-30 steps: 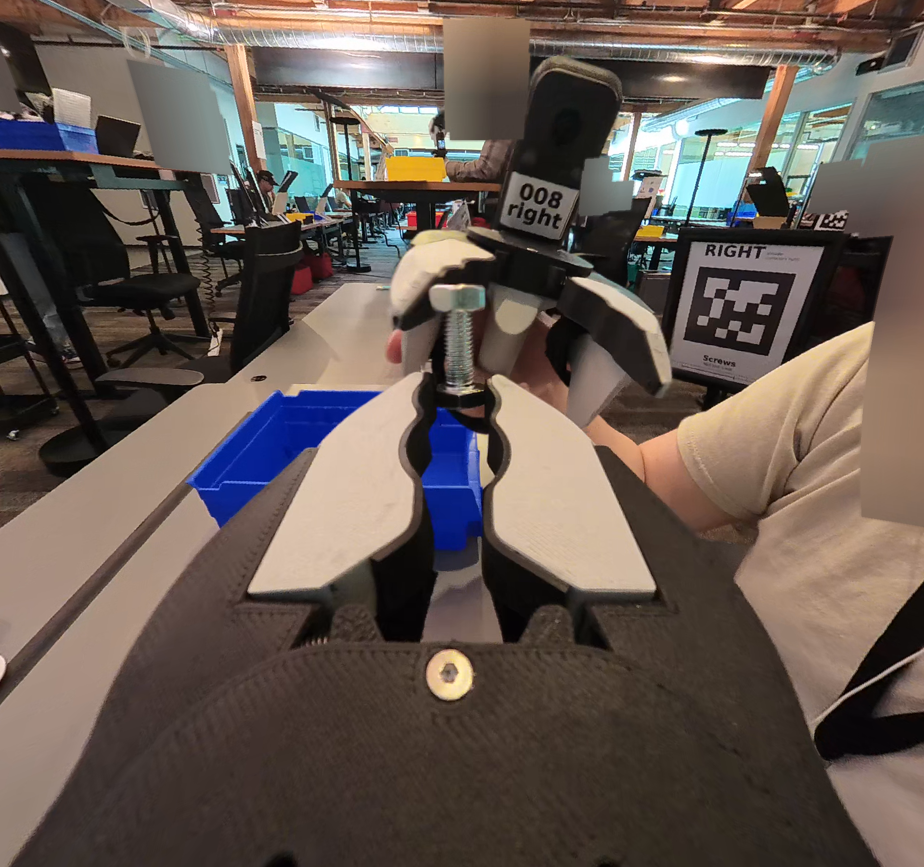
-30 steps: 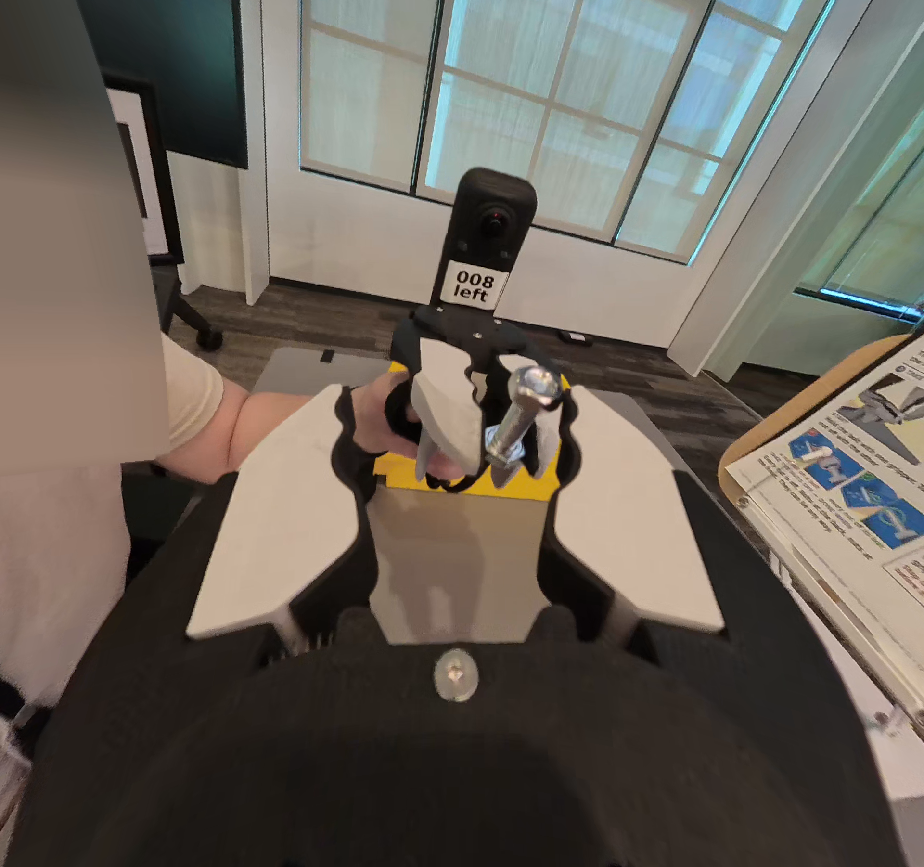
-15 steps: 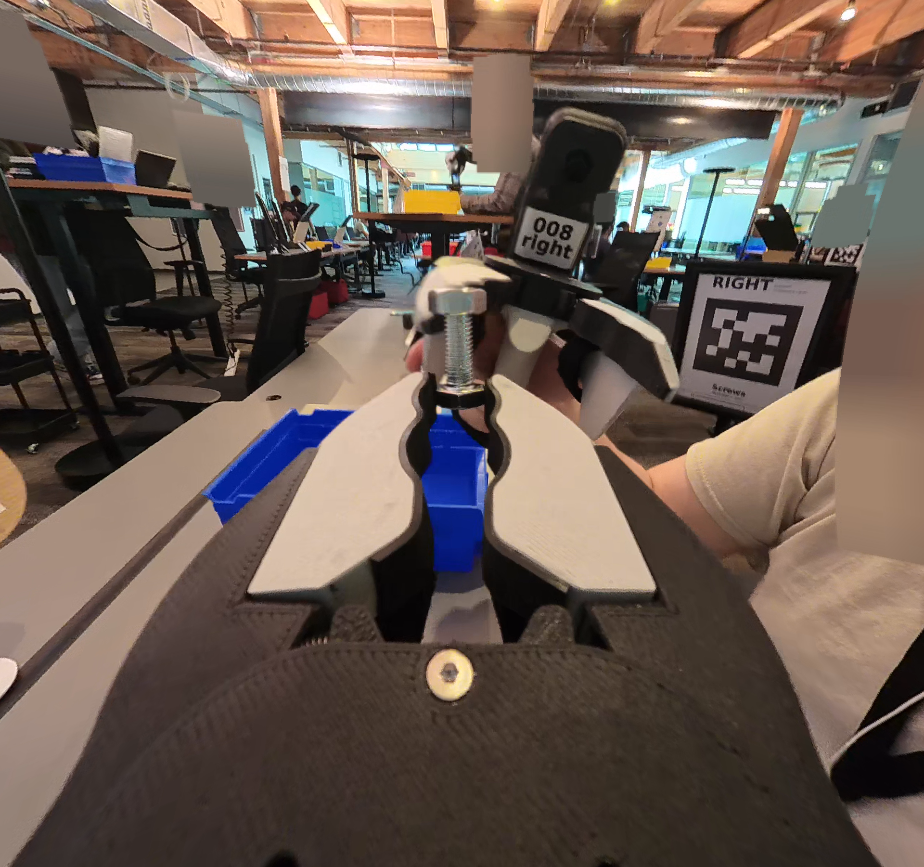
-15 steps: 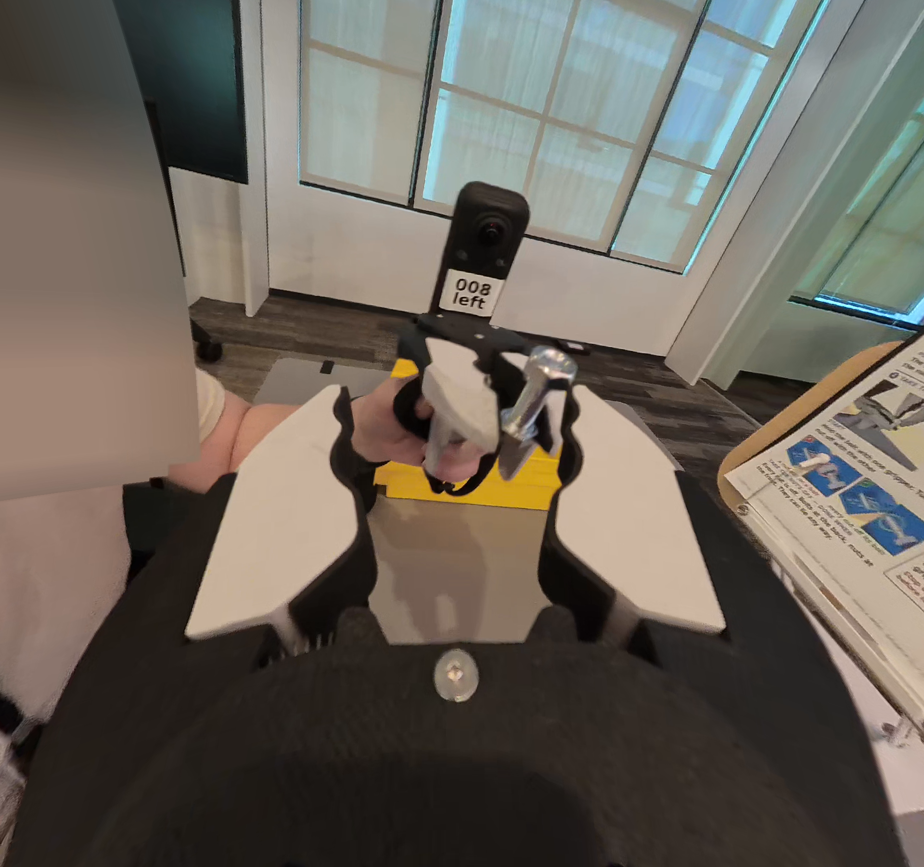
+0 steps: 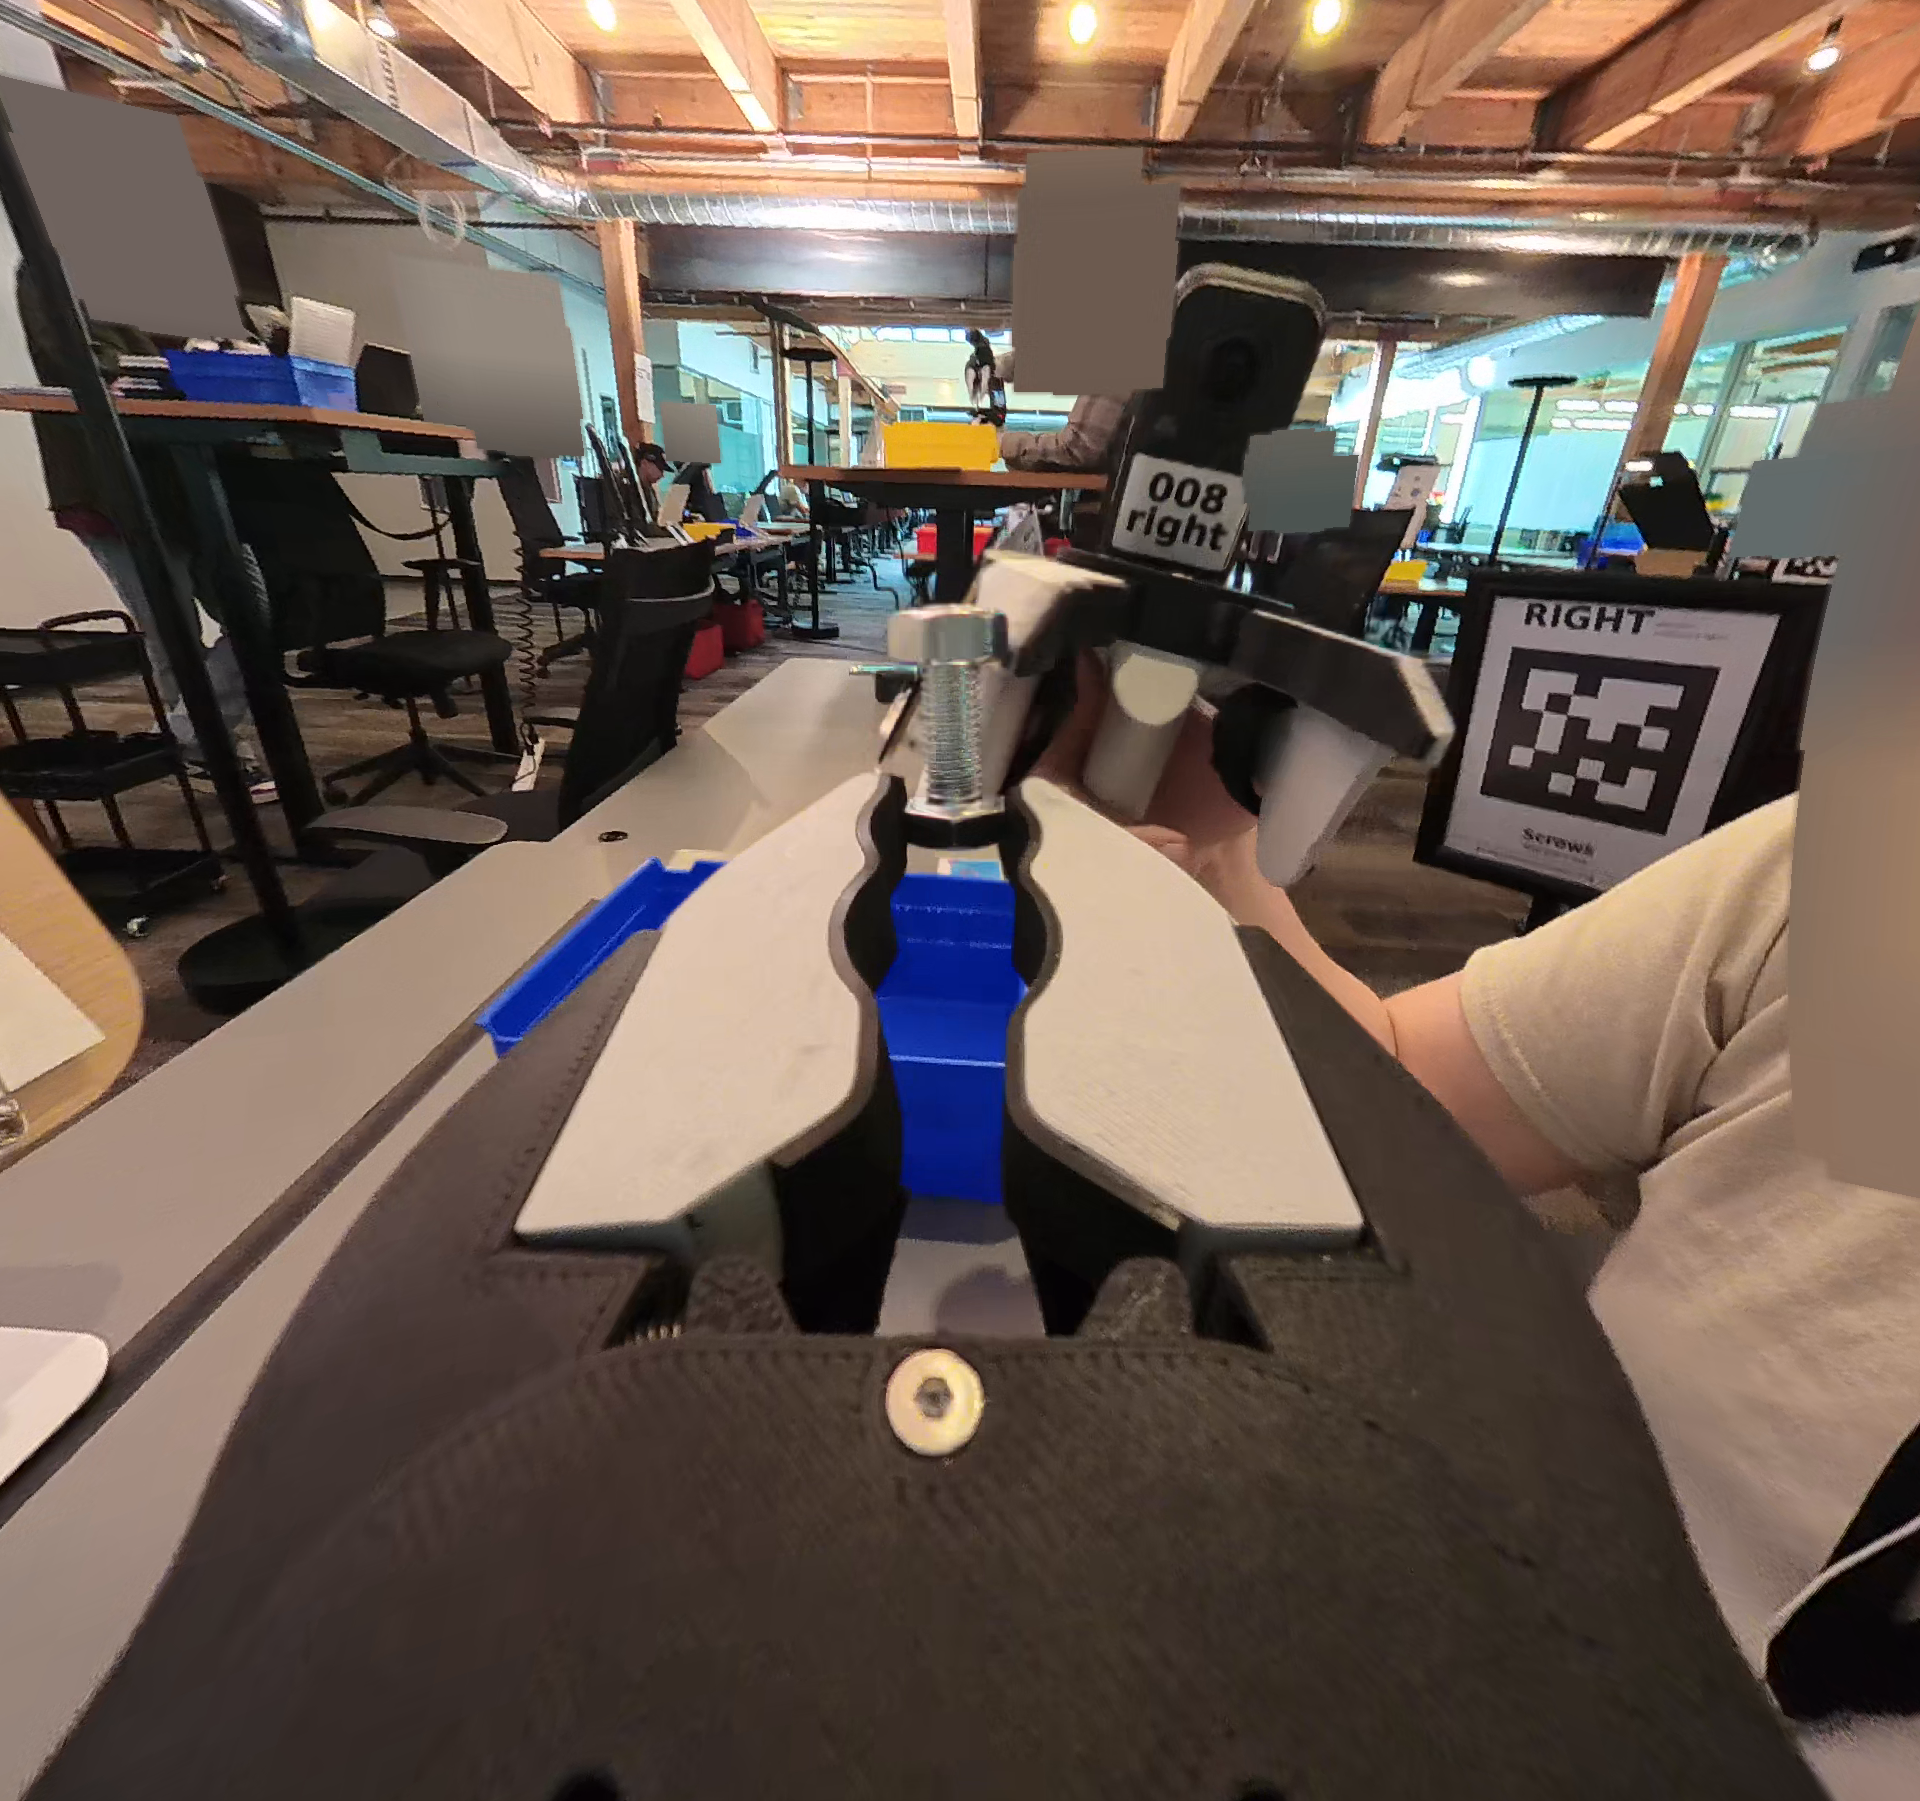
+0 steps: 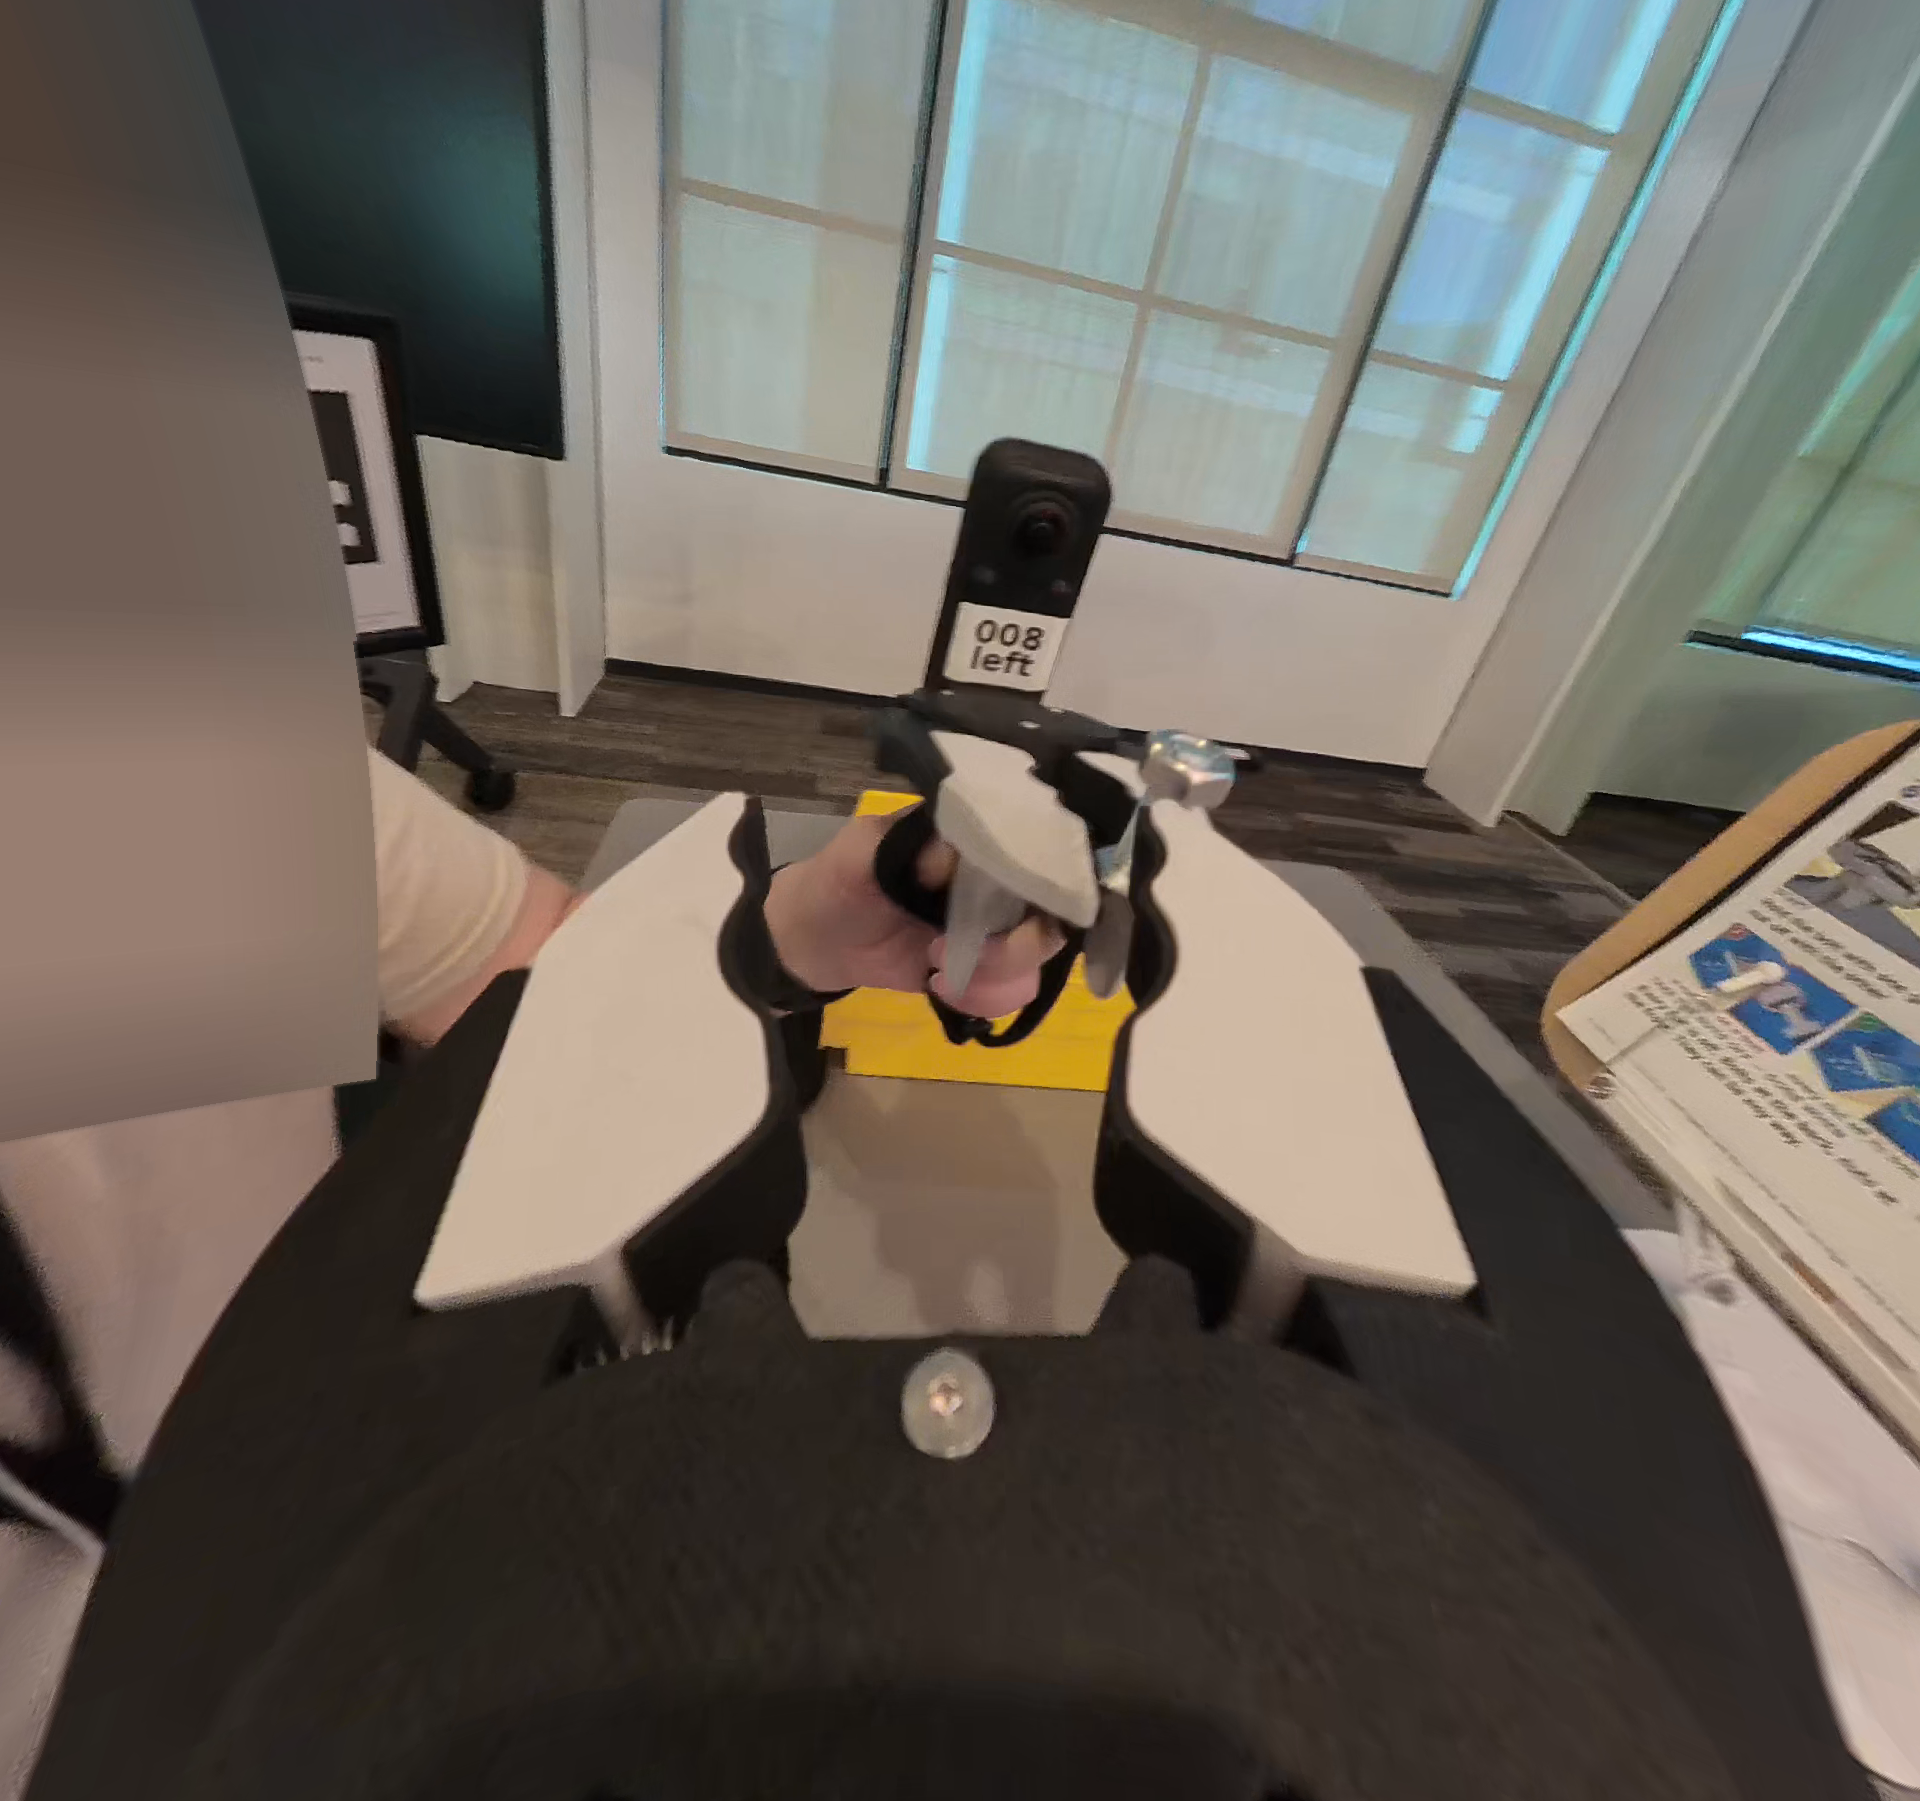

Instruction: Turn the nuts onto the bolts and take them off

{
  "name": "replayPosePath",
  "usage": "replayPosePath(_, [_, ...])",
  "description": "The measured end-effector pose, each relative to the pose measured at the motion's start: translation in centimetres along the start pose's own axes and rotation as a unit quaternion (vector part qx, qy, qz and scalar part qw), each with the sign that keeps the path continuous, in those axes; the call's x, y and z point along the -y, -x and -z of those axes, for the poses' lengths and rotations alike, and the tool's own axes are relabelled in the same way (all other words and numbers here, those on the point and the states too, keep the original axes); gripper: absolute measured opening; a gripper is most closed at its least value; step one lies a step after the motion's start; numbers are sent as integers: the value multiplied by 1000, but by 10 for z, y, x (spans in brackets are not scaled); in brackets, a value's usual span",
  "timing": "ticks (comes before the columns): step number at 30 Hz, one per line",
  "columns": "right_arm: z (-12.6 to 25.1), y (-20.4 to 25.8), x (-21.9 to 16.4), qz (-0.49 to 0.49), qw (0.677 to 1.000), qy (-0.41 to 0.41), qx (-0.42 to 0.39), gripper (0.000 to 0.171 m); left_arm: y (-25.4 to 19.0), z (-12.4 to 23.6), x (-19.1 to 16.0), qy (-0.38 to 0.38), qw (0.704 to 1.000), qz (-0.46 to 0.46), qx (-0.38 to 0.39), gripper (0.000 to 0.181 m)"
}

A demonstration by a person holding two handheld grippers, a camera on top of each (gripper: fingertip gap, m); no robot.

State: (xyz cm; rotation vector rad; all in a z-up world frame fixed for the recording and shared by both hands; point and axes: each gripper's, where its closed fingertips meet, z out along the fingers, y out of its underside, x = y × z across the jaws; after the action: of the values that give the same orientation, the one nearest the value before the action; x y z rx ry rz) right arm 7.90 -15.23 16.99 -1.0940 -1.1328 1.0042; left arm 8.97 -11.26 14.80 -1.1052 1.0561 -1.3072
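Both pale fingers of our left gripper were pinched on the hex nut at their tips, and the bolt stood upright out of that nut, head on top, threads bare between head and nut. Its long axis ran vertical in the left wrist view; in the right wrist view the same bolt leaned toward the upper right and was smeared by motion blur, so we could not make out the nut there. Whatever lay of the bolt below the nut was hidden by the fingertips. Our right gripper stood spread wide, grasping nothing, with the left gripper and the hand holding it showing in the gap between its fingers. Seen from the left wrist, one right finger sat just behind the bolt head; whether it touched, we could not tell. Below the bolt a blue bin rested on the grey table, mostly covered by the fingers. From the right wrist, a yellow bin lay below the bolt, partly hidden, and an instruction sheet was cut off by the frame edge. Left of the bolt the air was open.
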Motion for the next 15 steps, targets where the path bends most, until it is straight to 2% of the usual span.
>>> replayPosePath(2, [3, -7, 7, -6, 1000, -19, -22, 69, -1, 2, 3, -8, 1000, 5, -7, 18])
replayPosePath(5, [-2, -19, 2, 9, 998, -22, -62, 80, -10, -5, -3, 3, 1000, 6, -28, 18])
replayPosePath(9, [-19, -6, -10, -4, 1000, -4, -19, 86, -15, -15, -15, 19, 999, 1, -36, 18])
replayPosePath(10, [-20, -7, -10, -3, 1000, -1, -26, 92, -12, -14, -13, 13, 999, 6, -32, 18])
replayPosePath(12, [-16, -8, -11, 9, 999, 17, -40, 93, -6, -8, -8, 3, 1000, 14, -26, 18])
replayPosePath(13, [-12, -6, -11, 16, 999, 27, -39, 91, -2, -5, -4, -2, 1000, 14, -16, 18])
replayPosePath(15, [-5, 3, -8, 17, 999, 34, -13, 75, 5, 2, 2, -14, 1000, 14, 6, 18])
